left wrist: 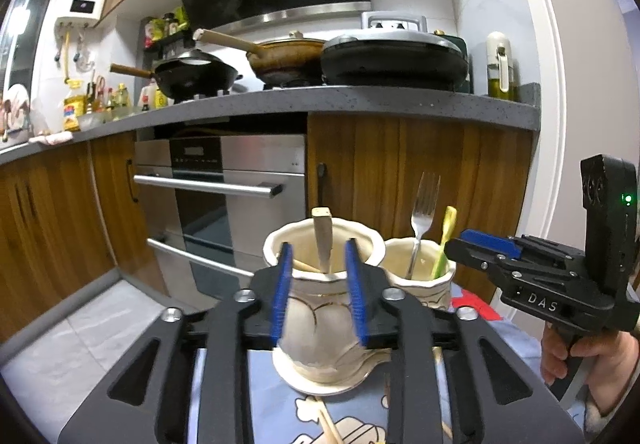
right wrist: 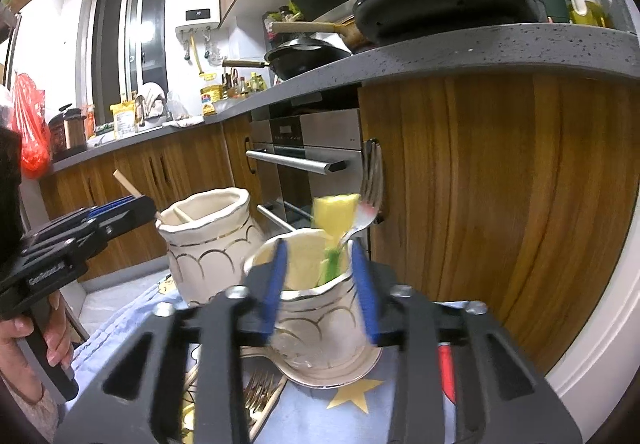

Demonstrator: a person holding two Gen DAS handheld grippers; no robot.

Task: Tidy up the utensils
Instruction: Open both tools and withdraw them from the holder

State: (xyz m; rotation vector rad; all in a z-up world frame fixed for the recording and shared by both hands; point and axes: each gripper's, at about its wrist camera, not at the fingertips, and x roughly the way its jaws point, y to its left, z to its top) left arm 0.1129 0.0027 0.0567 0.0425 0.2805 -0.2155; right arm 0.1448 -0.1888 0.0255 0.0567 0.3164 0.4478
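Note:
Two cream ceramic holders stand on a blue printed cloth. My left gripper (left wrist: 318, 296) is open, its blue pads either side of the left holder (left wrist: 320, 340), which contains chopsticks (left wrist: 323, 240). My right gripper (right wrist: 320, 290) is open around the right holder (right wrist: 320, 320), which contains a silver fork (right wrist: 370, 191) and a yellow-green utensil (right wrist: 334, 219). The right holder (left wrist: 416, 276) with the fork (left wrist: 424, 211) and the right gripper (left wrist: 472, 248) also show in the left wrist view. The left holder (right wrist: 208, 244) shows in the right wrist view. Loose forks (right wrist: 260, 390) and a chopstick (left wrist: 330, 424) lie on the cloth.
A grey kitchen counter (left wrist: 360, 99) with pans, a cooker and bottles runs behind, above wooden cabinets (right wrist: 500, 183) and a steel oven (left wrist: 224, 195). A red object (right wrist: 446, 372) lies on the cloth near the right holder. Pale floor tiles (left wrist: 80, 340) lie to the left.

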